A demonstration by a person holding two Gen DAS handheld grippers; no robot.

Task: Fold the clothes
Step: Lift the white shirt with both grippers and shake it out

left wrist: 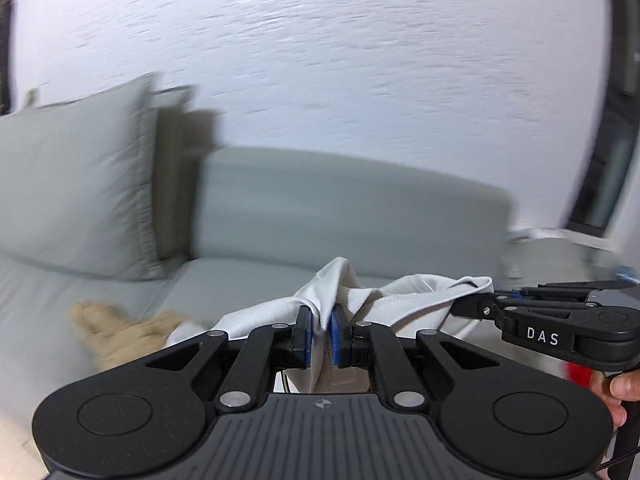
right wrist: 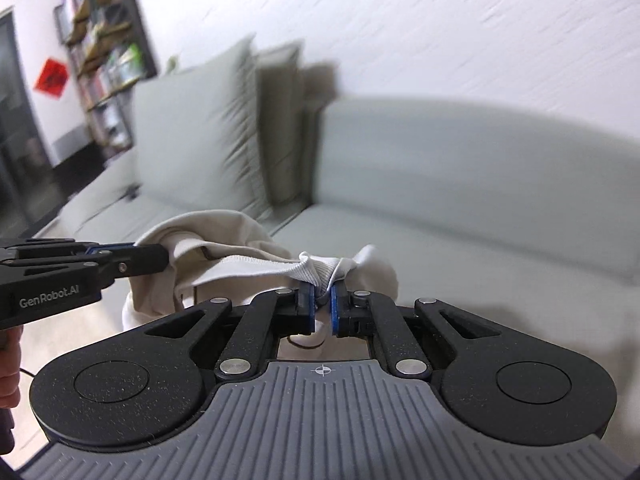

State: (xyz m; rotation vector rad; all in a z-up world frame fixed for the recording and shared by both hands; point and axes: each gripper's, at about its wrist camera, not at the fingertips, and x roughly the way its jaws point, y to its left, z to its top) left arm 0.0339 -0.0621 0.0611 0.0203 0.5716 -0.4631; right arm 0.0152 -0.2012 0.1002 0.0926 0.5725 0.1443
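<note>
behind everything runs a white textured wall (left wrist: 360,60), and below it a grey-green sofa (left wrist: 340,200) fills the middle of both views, blurred. at the far left of the right wrist view a dark bookshelf (right wrist: 108,52) stands against the wall, with a red square sign (right wrist: 51,78) on a dark door beside it. a large grey-green cushion (left wrist: 76,188) leans against the sofa's back toward its left end, with a darker cushion (left wrist: 176,184) just behind it. on the seat near the front left edge lies a tan crumpled cloth (left wrist: 116,336).

the white garment (left wrist: 400,296) hangs lifted above the front edge of the seat, stretched between the two tools. the left gripper (left wrist: 322,332) has its blue pads pressed together on a bunched fold of the garment, fabric rising in a peak above them. to the right, the right gripper (right wrist: 322,304) pinches the garment's ribbed white hem (right wrist: 280,268), which runs taut across to the other tool. a hand (left wrist: 618,396) holds the right gripper's handle at the right edge of the left wrist view, next to something red that is too blurred to tell.
</note>
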